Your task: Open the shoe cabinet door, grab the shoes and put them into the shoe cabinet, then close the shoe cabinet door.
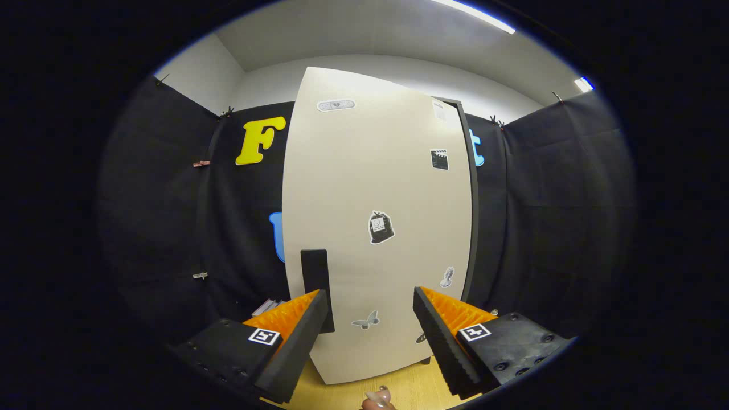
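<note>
Your gripper (370, 319) is wide open and empty, facing the shut cabinet door (376, 188) near its handle (315, 273). Could be shoes already inside, or door awaiting opening.

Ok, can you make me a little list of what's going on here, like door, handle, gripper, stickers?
door: cabinet door, pale, tall, looks shut or nearly shut
handle: dark handle near the door's left edge, just ahead of the left finger
gripper: gripper open, fingers apart, holding nothing
stickers: several, one butterfly sticker between the fingers
floor: wooden floor
</note>
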The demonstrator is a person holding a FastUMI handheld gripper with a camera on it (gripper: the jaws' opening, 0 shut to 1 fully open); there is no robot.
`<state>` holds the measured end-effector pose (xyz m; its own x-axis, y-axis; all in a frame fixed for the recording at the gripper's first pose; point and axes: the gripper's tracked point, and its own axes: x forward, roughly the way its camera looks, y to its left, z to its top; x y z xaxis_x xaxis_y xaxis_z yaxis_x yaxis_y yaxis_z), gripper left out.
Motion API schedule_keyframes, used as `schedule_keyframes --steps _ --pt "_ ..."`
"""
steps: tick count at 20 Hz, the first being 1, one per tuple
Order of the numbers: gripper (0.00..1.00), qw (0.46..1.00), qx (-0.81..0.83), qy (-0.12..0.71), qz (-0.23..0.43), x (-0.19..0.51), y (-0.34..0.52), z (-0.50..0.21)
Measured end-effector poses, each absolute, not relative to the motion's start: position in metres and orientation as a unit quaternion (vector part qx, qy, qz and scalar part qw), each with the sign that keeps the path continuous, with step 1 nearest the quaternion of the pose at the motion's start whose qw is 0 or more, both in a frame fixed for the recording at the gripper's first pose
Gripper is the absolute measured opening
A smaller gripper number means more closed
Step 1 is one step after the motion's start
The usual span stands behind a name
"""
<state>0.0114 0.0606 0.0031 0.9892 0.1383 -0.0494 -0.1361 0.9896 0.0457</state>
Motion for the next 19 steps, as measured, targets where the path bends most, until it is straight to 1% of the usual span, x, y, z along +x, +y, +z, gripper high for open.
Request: schedule_keyframes --steps 19 --pt "0.98 0.996 0.015 0.033 0.079 0.0165 0.0637 -0.0024"
